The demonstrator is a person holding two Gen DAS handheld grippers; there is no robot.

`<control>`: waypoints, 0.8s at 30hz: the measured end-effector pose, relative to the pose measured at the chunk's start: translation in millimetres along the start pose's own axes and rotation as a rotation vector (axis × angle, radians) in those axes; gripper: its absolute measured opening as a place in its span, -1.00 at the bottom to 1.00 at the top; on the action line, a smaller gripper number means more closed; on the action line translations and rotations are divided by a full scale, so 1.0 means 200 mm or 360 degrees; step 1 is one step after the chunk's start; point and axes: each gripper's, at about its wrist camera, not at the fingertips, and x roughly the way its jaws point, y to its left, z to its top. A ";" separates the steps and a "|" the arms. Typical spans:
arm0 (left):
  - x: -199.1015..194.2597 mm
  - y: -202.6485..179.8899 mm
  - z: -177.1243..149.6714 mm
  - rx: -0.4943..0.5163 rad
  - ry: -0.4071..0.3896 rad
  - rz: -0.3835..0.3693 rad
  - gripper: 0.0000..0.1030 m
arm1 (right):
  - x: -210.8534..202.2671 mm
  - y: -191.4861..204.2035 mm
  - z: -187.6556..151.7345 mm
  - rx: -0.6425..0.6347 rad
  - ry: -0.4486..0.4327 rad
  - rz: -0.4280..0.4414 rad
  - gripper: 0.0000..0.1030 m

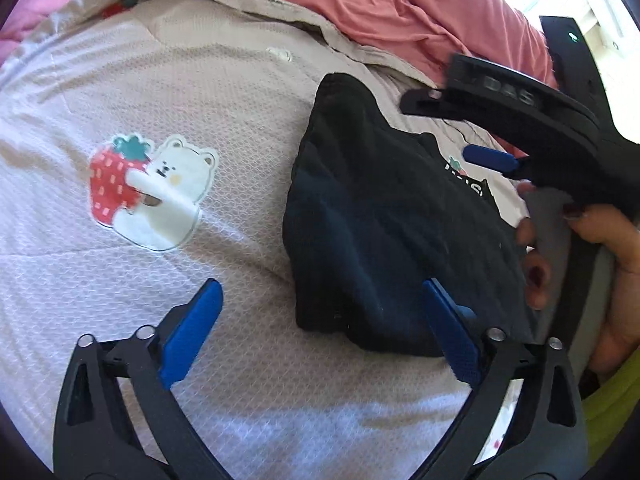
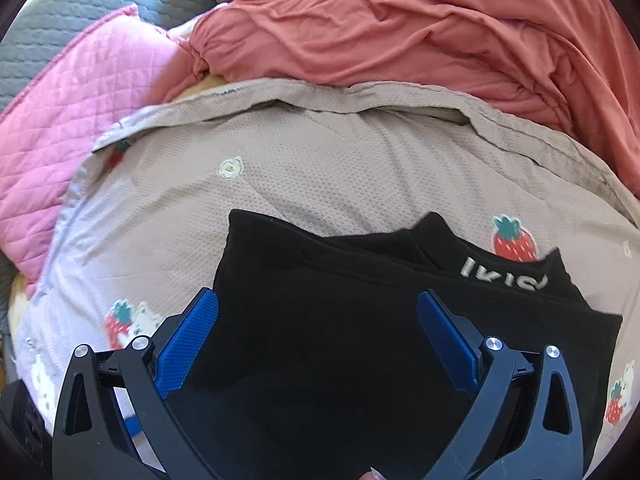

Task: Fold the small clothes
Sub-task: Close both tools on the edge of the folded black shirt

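**Both grippers hovering over the black garment**

You are holding the left gripper point(image 1: 320, 328) wide beside the black garment point(image 1: 384, 232) lying on the quilt point(image 1: 200, 80). The right gripper point(image 2: 316, 336) is spreading wide above it, gripping nothing, likely lining up a fold.

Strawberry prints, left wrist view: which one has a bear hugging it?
The large strawberry print left of the black garment; the small strawberry by its white lettering has none.

A beige quilt point(image 2: 320, 168) printed with strawberries and bears covers the bed, a folded black garment point(image 2: 320, 340) lying flat on it, coral bedding point(image 2: 400, 32) bunched beyond.
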 end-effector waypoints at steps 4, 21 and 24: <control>0.06 -0.02 -0.01 0.0015 0.0018 -0.0020 -0.06 | 0.10 0.07 0.07 -0.0049 0.0043 -0.0020 0.92; 0.04 -0.12 -0.03 0.0164 -0.0040 -0.0069 -0.60 | 0.47 0.18 0.16 -0.0032 0.0325 -0.0277 0.50; 0.03 -0.13 -0.02 0.0161 -0.0047 -0.0080 -0.59 | 0.44 0.15 0.14 -0.0069 0.0292 -0.0194 -0.08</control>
